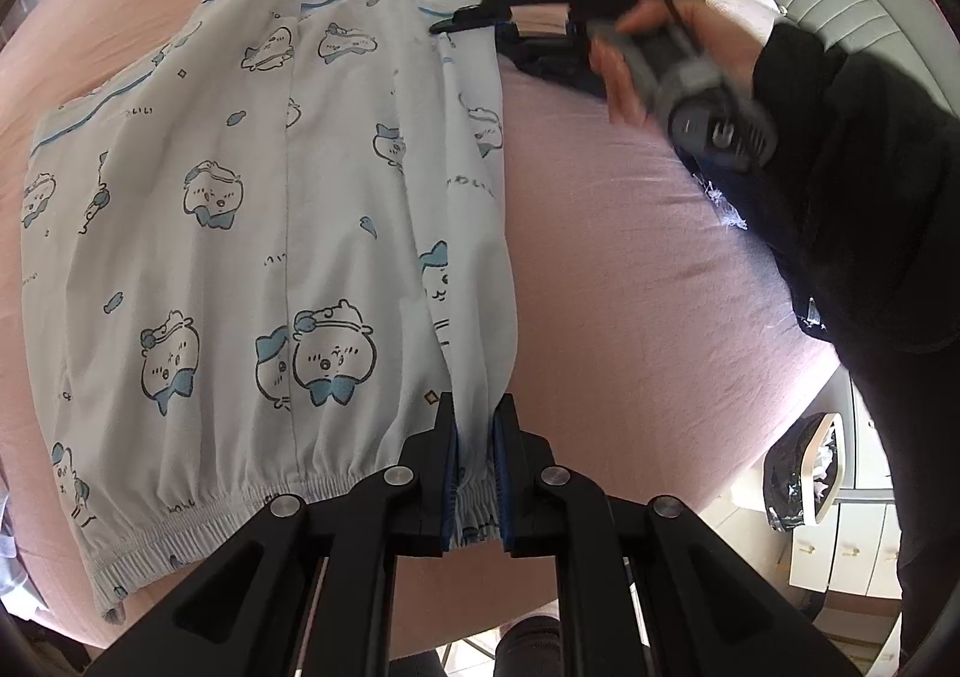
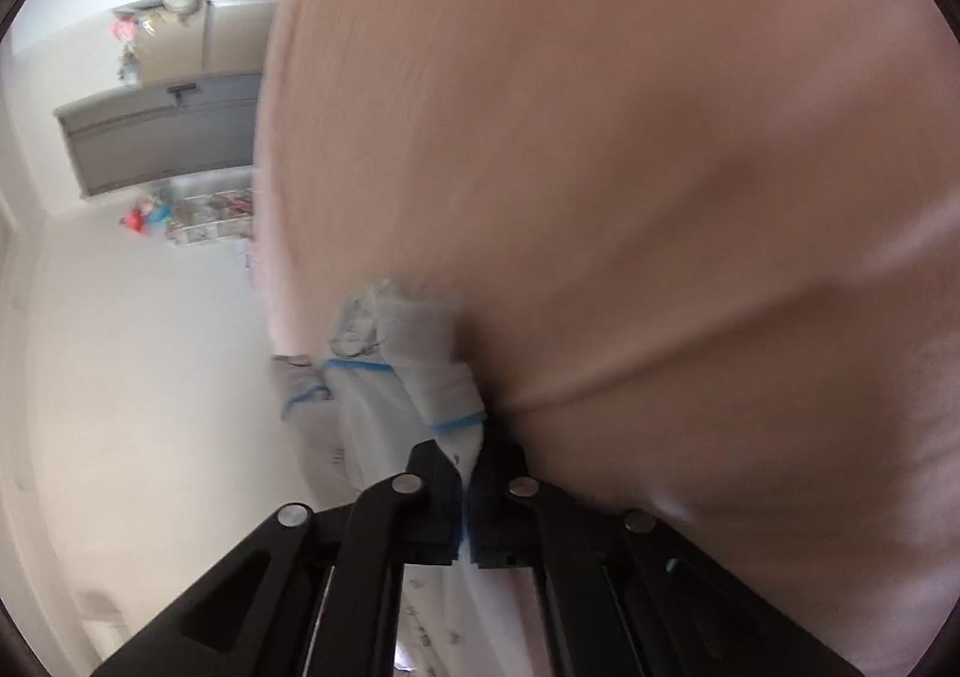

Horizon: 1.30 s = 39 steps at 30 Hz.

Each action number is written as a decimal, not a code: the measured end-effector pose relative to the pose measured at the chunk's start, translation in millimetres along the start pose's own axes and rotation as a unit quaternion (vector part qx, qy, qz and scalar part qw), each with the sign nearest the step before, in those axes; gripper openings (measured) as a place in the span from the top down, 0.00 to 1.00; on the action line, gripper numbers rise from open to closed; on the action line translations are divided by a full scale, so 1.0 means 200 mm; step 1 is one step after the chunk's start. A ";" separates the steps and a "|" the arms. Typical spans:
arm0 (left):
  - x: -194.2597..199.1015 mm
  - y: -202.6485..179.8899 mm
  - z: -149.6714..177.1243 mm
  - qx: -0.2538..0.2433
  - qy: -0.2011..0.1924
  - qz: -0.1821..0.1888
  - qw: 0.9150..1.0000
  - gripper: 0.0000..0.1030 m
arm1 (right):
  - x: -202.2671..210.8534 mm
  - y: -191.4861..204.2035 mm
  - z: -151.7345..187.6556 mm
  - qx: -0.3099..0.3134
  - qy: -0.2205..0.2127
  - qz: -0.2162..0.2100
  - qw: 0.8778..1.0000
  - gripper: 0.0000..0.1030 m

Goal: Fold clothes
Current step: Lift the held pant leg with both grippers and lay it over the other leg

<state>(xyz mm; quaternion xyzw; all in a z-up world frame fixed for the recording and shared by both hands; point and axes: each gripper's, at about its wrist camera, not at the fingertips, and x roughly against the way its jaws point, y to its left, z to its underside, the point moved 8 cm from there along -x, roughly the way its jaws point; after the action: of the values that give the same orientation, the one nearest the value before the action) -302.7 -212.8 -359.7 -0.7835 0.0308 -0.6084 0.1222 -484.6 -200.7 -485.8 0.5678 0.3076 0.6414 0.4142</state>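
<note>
White, blue-cartoon-printed shorts [image 1: 270, 257]; pinkish sheet [image 1: 630, 257].

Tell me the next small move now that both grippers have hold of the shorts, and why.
Probably lift both ends together and carry that edge over toward the far side. The left hand-held gripper is shut on the waistband, the right hand-held gripper on the hem, and the shorts lie flat on the pink sheet.
</note>
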 end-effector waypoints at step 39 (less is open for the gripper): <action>0.04 0.01 0.03 0.015 0.003 0.023 1.000 0.92 | -0.04 0.33 0.11 0.234 -0.011 0.388 0.891 1.00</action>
<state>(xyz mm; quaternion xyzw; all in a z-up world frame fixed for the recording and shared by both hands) -294.3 -215.0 -353.1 -0.7789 0.0401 -0.6082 0.1478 -474.7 -240.2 -429.6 0.7297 0.1992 0.6540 -0.0096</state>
